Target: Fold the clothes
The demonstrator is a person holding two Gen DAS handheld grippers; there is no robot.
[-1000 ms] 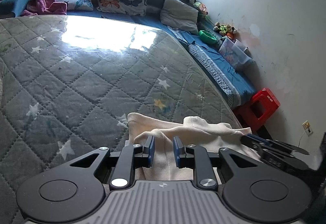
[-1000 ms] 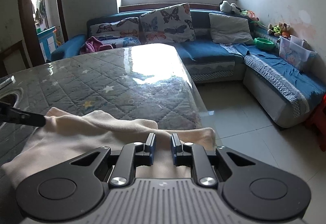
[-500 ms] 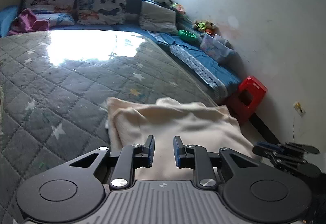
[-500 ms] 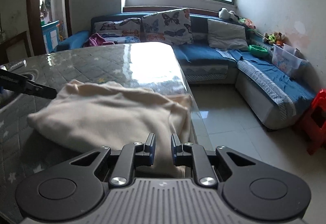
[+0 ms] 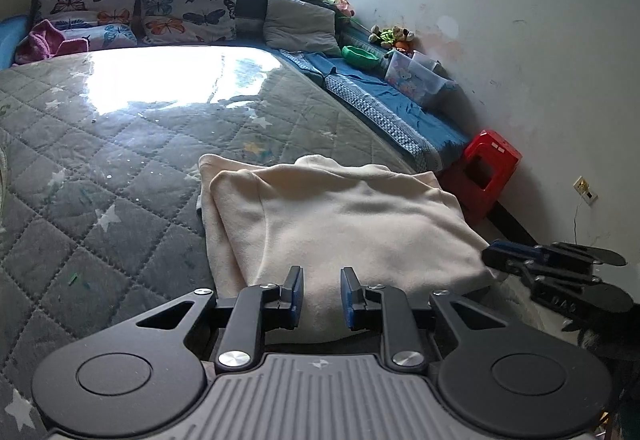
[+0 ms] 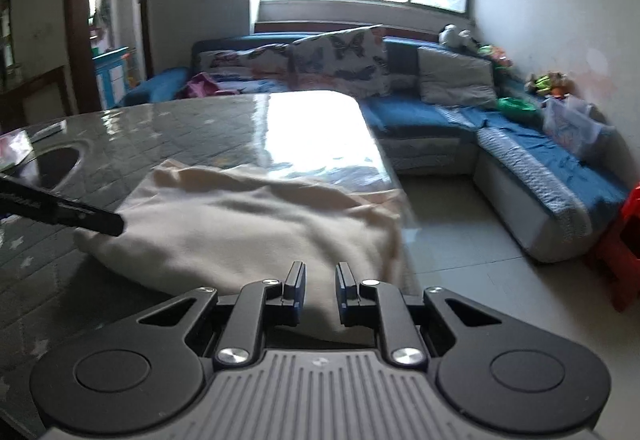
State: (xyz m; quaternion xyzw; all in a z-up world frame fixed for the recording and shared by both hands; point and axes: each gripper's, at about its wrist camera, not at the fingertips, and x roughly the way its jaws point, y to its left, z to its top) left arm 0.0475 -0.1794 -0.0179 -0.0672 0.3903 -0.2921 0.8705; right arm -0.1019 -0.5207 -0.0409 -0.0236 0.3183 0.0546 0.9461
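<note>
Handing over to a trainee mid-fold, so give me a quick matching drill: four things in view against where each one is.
Things:
1. cream garment
2. red stool
3. green bowl
4. pink cloth

Places:
A. on the floor by the white wall
B. on the sofa, beside a clear plastic box
C. on the quilted table, near its right edge
D. at the sofa's left end, by the butterfly cushions

Pairs: 1-C, 2-A, 3-B, 4-D
</note>
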